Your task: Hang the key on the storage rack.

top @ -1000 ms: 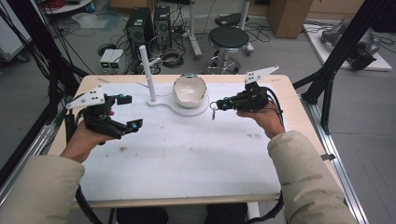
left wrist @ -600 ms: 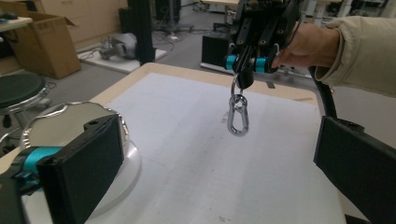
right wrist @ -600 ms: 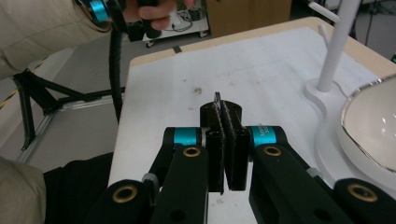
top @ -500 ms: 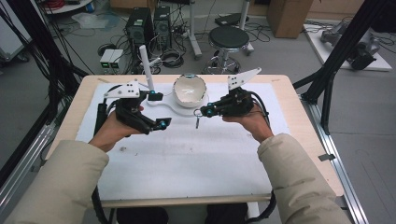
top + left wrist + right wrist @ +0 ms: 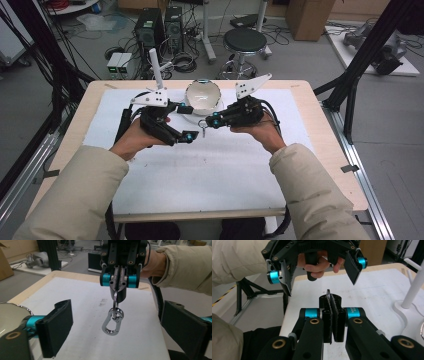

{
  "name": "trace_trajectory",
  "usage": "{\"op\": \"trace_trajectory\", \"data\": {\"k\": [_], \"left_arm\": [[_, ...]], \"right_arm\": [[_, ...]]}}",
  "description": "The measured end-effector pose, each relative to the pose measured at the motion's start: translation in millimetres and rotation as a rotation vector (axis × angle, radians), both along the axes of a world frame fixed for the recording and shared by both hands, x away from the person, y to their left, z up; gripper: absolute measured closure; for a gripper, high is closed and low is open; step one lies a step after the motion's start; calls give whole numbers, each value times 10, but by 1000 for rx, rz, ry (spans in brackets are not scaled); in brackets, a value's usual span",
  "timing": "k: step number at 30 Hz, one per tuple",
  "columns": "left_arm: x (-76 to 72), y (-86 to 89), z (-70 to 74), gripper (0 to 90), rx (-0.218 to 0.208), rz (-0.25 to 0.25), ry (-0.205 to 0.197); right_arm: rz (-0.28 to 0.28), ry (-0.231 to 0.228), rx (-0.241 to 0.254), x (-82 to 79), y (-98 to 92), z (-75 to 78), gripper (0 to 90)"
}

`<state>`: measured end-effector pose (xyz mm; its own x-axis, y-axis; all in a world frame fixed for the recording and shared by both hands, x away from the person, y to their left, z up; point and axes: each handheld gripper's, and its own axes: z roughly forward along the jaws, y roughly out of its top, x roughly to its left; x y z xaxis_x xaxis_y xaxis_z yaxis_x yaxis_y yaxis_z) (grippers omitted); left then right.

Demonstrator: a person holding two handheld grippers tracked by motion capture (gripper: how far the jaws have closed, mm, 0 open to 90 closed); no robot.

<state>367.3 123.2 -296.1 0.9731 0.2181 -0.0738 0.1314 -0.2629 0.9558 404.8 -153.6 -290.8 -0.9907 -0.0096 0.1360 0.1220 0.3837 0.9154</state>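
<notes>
Both grippers mid-surface over white mat (image 5: 200,175). Left gripper (image 5: 187,122) jaws spread wide, nothing between them. Right gripper (image 5: 210,121) jaws clenched on key ring (image 5: 115,298) — silver carabiner (image 5: 112,323) dangles below, above mat, facing left gripper. Beyond — white bowl (image 5: 202,96) on stand, upright white post (image 5: 156,69).

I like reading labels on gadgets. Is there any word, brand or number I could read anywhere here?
None can be read.
Right tongs: faint dark print on the teal collar, too blurred to read.
Keyring, bowl, white mat: no writing visible.
</notes>
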Motion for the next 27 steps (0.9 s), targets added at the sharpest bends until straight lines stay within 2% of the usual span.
{"op": "trace_trajectory", "data": {"k": [2, 3, 6, 10, 11, 13, 18, 19, 27], "left_arm": [[2, -4, -1, 158, -3, -5, 4], [3, -7, -3, 208, -5, -8, 11], [11, -20, -19, 256, 0, -44, 28], [15, -26, -27, 348, -5, -67, 36], [15, -27, -26, 348, -8, -71, 38], [13, -24, -24, 432, -9, -77, 44], [20, -18, -28, 505, -9, -77, 54], [24, -15, -28, 555, -8, -80, 52], [34, -11, -31, 654, -2, -97, 48]], "right_arm": [[0, 2, -3, -1, 2, -1, 891], [0, 1, -4, 1, 3, -3, 891], [7, 5, 4, 1, 2, -2, 890], [14, 7, 2, -9, 2, -1, 890], [14, 7, 2, -9, 2, -1, 890], [16, 9, 6, -10, -2, 0, 890], [24, 13, 6, -7, -3, -2, 890], [24, 15, 7, -6, -3, -4, 890], [27, 19, 7, -9, -1, -6, 890]]}}
